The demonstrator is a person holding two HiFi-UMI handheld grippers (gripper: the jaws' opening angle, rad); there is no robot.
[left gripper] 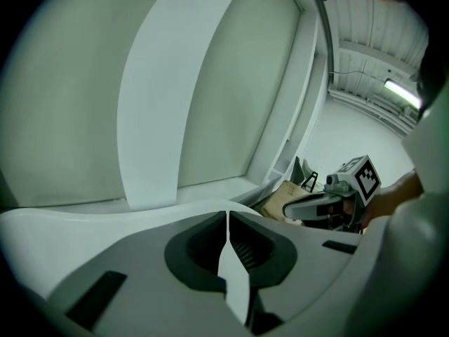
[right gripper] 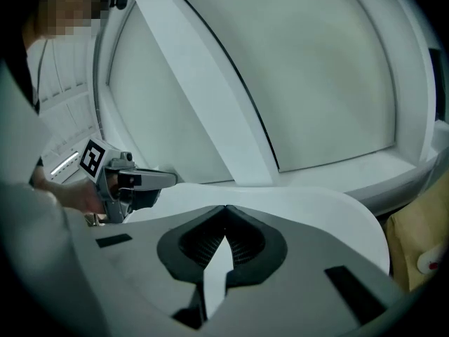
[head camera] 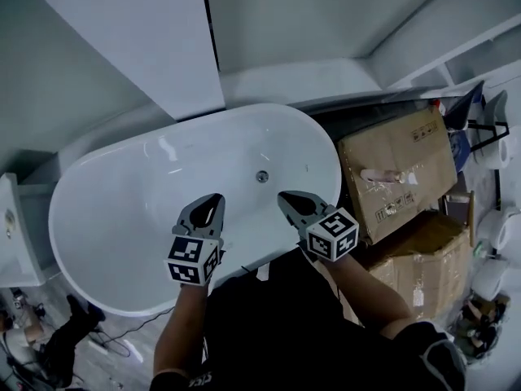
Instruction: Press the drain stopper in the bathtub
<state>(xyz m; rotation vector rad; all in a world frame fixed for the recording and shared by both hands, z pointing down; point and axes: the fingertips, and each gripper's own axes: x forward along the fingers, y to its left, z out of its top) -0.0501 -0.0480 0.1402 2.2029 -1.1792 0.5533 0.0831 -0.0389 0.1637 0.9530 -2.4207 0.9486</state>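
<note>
A white oval bathtub (head camera: 106,218) lies below me in the head view, with its small round metal drain stopper (head camera: 261,176) on the floor of the tub near the far side. Both grippers hover over the near rim, short of the stopper. My left gripper (head camera: 216,196) points at the tub with its jaws shut and nothing between them; its own view shows the tips (left gripper: 228,213) meeting over the tub's rim (left gripper: 105,213). To the right of it, my right gripper (head camera: 283,195) is likewise shut and empty, its tips (right gripper: 225,207) closed above the rim (right gripper: 323,206). Neither gripper view shows the stopper.
Two cardboard boxes (head camera: 399,169) (head camera: 427,255) stand tight against the tub's right end. A white wall panel (head camera: 138,39) rises behind the tub. A white fixture (head camera: 12,235) stands at the left. Paper rolls (head camera: 492,230) and clutter fill the far right.
</note>
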